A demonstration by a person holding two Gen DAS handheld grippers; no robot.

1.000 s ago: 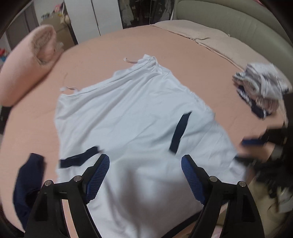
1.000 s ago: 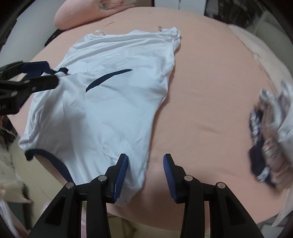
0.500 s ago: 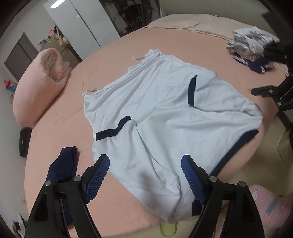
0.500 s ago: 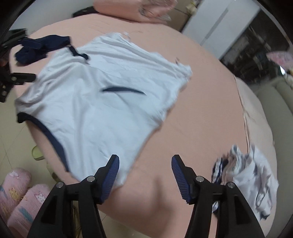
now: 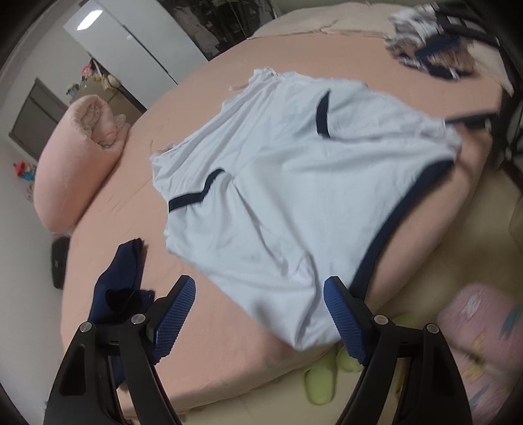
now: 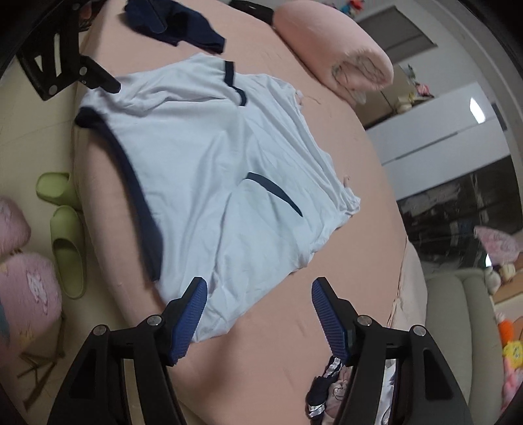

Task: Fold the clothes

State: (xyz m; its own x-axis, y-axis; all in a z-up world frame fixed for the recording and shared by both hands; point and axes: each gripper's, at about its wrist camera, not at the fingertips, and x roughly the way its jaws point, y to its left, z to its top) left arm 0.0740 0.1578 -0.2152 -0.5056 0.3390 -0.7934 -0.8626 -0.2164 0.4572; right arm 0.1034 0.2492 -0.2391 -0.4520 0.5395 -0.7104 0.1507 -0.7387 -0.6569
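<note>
Pale blue shorts (image 5: 287, 183) (image 6: 209, 170) with navy trim lie spread flat on the round pink bed (image 5: 209, 353) (image 6: 278, 359), one leg hem hanging over the bed's edge. My left gripper (image 5: 260, 322) is open above that hanging hem, nothing between its blue pads. My right gripper (image 6: 258, 318) hovers over the other leg's corner, its jaws opening, with only cloth and bed below them. Seen in the right wrist view, the left gripper (image 6: 65, 65) is at the top left by the hem.
A navy garment (image 5: 122, 281) (image 6: 176, 23) lies on the bed beside the shorts. A heap of folded clothes (image 5: 428, 45) (image 6: 330, 395) sits at the bed's far side. A rolled pink quilt (image 5: 78, 157) (image 6: 333, 49) lies at the edge. Green slippers (image 6: 63, 229) and pink slippers (image 6: 23, 271) rest on the floor.
Both grippers drew back from the shorts and rolled, so the views tilted. The right jaws spread wider. The shorts stayed flat on the bed.
</note>
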